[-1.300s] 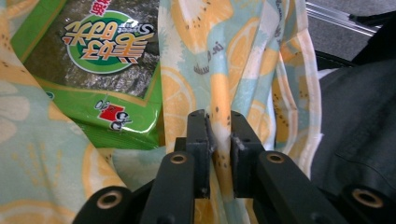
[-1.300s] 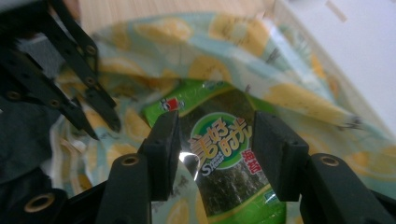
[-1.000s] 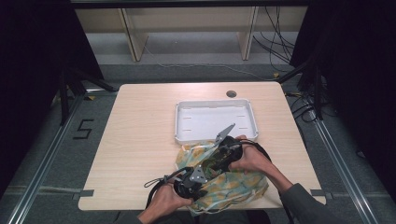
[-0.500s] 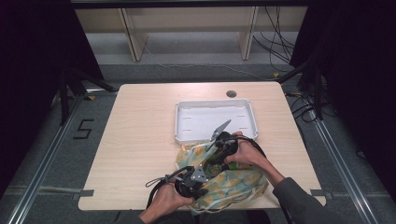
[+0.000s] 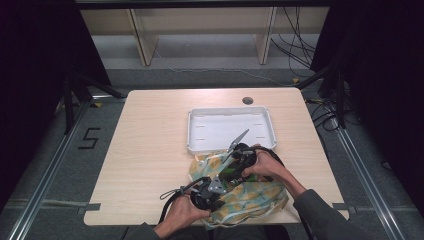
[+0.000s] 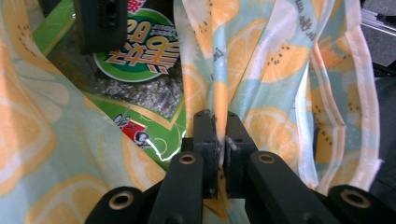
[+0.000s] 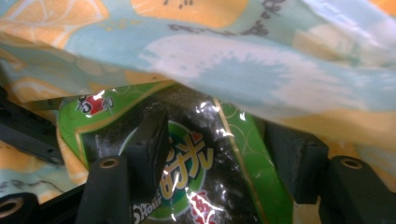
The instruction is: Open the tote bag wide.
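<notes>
Two grippers worked at a lemon-print cloth bag (image 5: 240,197) that lay at the near edge of the wooden table (image 5: 150,150), just in front of the white tray (image 5: 230,129) and touching the tray's near rim. Taking that tray as the landmark, the left gripper (image 5: 212,192) sat well in front of it, at the bag's near left part, with the person's left hand (image 5: 182,215) wrapped around its body. In the left gripper view its jaws stood pressed together with a fold of the bag's fabric (image 6: 219,93) pinched between the pads, holding that edge of the cloth up like a curtain.

The right gripper (image 5: 240,160) lay closer to the tray, just in front of its near rim, gripped by the right hand (image 5: 267,167) and pointed into the bag's mouth. Its jaws were spread, having just been opening, and a green seaweed snack packet (image 7: 187,163) lay between them inside the bag. The left pad (image 7: 149,140) rested on or just over the packet's glossy face, while the other pad (image 7: 299,158) stood beside the packet's edge; whether either pad pressed on the wrapper could not be told. Bag cloth draped over the packet's far end. In the left gripper view the same packet (image 6: 135,60) lay deep in the bag, with one of the right gripper's jaws above it.
</notes>
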{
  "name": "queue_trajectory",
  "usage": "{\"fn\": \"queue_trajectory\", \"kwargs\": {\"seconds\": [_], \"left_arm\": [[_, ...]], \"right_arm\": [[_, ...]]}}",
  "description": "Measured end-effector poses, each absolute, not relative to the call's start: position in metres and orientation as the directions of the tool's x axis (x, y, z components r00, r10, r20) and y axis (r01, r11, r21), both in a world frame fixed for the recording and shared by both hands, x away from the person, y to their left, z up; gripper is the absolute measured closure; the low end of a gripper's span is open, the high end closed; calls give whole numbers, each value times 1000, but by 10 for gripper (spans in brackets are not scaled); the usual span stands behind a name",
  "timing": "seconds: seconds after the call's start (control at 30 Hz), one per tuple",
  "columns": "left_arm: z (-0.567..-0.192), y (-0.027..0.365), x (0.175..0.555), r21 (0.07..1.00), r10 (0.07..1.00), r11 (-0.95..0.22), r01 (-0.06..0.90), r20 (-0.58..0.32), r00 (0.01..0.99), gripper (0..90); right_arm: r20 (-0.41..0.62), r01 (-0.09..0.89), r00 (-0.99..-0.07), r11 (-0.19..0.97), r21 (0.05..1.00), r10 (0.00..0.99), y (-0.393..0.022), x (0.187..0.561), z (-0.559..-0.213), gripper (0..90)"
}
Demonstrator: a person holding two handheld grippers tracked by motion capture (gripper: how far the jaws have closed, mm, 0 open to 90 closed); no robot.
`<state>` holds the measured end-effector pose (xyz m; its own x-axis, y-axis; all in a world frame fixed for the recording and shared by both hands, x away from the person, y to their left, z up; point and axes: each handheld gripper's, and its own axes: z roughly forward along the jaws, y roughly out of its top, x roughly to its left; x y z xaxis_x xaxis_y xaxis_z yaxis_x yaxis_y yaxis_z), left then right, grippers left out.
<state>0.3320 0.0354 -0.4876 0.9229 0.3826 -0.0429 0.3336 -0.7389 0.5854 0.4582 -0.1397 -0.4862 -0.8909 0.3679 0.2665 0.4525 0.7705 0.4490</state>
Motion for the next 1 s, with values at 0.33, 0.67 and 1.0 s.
{"fn": "queue_trajectory", "kwargs": {"seconds": [0.33,0.67,1.0], "left_arm": [[-489,30,332,582,404,-728,362,-63,913,879],[-490,29,330,585,403,-729,357,-55,913,873],[-483,29,325,587,391,-730,350,-61,918,829]], "right_arm": [[339,516,-852,748,417,398,-142,456,-484,458],[373,538,-836,729,422,402,-150,452,-464,651],[356,533,-843,711,459,402,-157,450,-449,863]]}}
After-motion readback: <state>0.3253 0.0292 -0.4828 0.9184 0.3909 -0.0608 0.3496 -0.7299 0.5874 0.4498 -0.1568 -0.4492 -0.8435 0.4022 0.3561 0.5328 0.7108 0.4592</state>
